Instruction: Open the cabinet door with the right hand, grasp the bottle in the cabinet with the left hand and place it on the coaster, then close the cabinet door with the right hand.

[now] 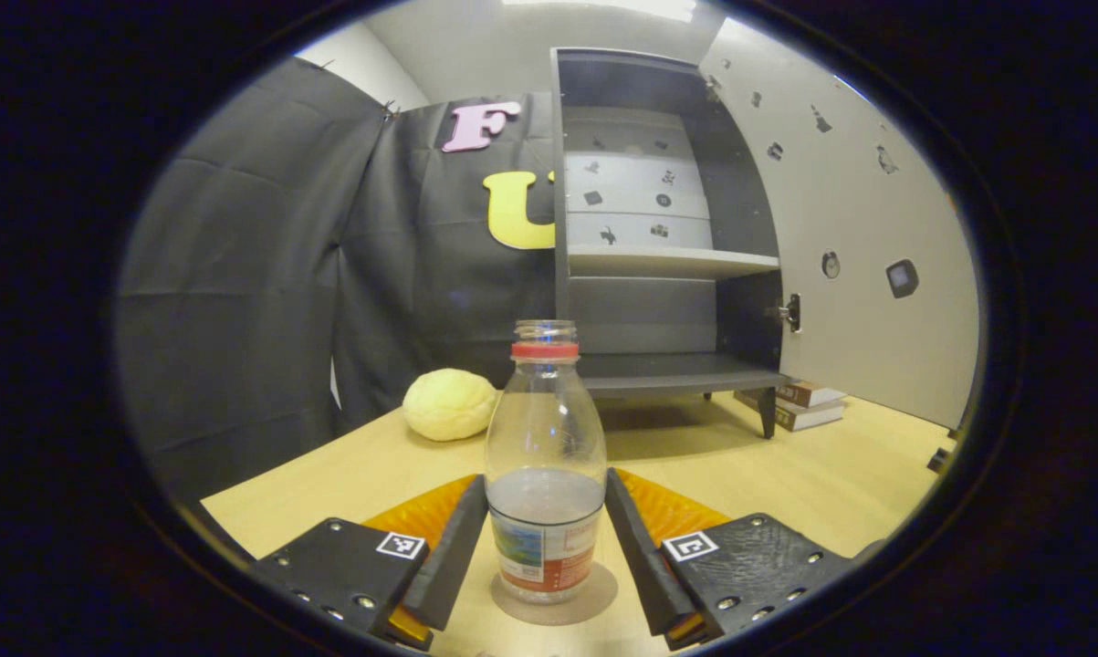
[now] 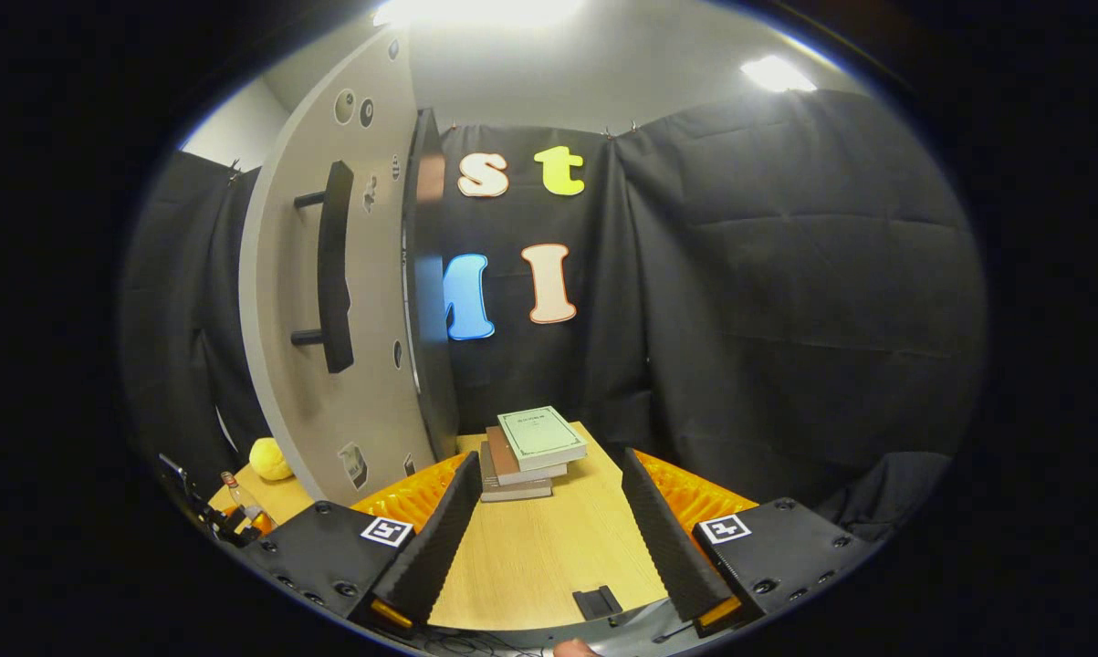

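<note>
We see the clear plastic bottle (image 1: 545, 465) standing upright on a round coaster (image 1: 554, 598) on the light wooden table (image 1: 841, 474), capless, with a red ring at its neck and some water in the lower part. The left gripper (image 1: 545, 547) brackets it: its jaws are narrowed around the bottle, with the fingers (image 1: 450, 557) very close on either side, but we cannot tell whether they touch it.

Behind the bottle sits a pale yellow bun-shaped thing (image 1: 449, 403), and farther back stands the dark cabinet (image 1: 667, 274), its shelves bare, with its grey door (image 1: 863, 246) swung wide open to the right. A stack of books (image 1: 799, 404) lies on the table behind the cabinet's leg.

In the right gripper view, the right gripper (image 2: 545, 538) hovers over the table with jaws spread wide, holding nothing. Ahead of it we see the books (image 2: 526, 452), and to the left the door's outer face (image 2: 329, 301) with its dark bar handle (image 2: 334, 266). Far left, the bottle (image 2: 241, 500) appears small.
</note>
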The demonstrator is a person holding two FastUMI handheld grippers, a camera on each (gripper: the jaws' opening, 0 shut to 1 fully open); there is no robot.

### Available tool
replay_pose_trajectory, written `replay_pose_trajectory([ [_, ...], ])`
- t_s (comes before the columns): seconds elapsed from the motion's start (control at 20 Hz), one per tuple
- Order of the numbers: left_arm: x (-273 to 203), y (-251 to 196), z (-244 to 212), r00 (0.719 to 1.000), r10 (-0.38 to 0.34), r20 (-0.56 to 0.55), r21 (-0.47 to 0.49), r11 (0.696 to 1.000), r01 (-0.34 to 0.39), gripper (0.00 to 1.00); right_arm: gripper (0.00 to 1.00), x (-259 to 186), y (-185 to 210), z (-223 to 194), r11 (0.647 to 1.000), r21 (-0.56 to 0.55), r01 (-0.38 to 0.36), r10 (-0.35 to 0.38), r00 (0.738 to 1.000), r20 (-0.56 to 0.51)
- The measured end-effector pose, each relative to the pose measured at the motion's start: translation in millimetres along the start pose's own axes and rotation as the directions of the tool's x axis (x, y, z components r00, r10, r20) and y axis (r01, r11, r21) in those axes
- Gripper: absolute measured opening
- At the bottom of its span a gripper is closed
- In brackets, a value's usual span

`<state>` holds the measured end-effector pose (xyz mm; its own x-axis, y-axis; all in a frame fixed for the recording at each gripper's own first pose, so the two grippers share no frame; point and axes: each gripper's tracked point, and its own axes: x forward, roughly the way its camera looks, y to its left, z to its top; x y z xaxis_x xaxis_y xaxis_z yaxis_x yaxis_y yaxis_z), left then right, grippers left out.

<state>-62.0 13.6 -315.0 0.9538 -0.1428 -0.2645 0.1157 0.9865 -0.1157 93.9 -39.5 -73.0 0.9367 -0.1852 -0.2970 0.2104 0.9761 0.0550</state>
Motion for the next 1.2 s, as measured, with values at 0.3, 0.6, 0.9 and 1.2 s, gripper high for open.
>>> replay_pose_trajectory([
  [0.3, 0.7, -2.9, -18.3, 0.999, 0.006, -0.037, -0.025, 1.0, -0.006, 0.79, 0.98, 4.7, 2.6, 1.3, 1.0, 0.016, -0.013, 0.013, 1.0, 0.005],
  [0.6, -14.7, 0.2, -29.6, 0.996, 0.016, -0.092, -0.009, 1.0, -0.016, 0.77, 0.98, 8.1, 8.5, 1.2, 0.999, 0.01, -0.03, 0.03, 1.0, 0.005],
  [0.9, -37.4, -10.8, -27.3, 0.993, -0.008, -0.118, 0.011, 1.0, 0.009, 0.8, 0.98, 5.2, 8.4, 6.0, 0.999, 0.03, -0.039, 0.039, 0.999, 0.023],
  [1.2, -77.3, -18.9, 21.0, 0.994, -0.014, -0.107, 0.02, 1.0, 0.016, 0.79, 0.98, 2.7, 5.0, 33.6, 0.995, 0.085, -0.05, 0.045, 0.998, 0.053],
])
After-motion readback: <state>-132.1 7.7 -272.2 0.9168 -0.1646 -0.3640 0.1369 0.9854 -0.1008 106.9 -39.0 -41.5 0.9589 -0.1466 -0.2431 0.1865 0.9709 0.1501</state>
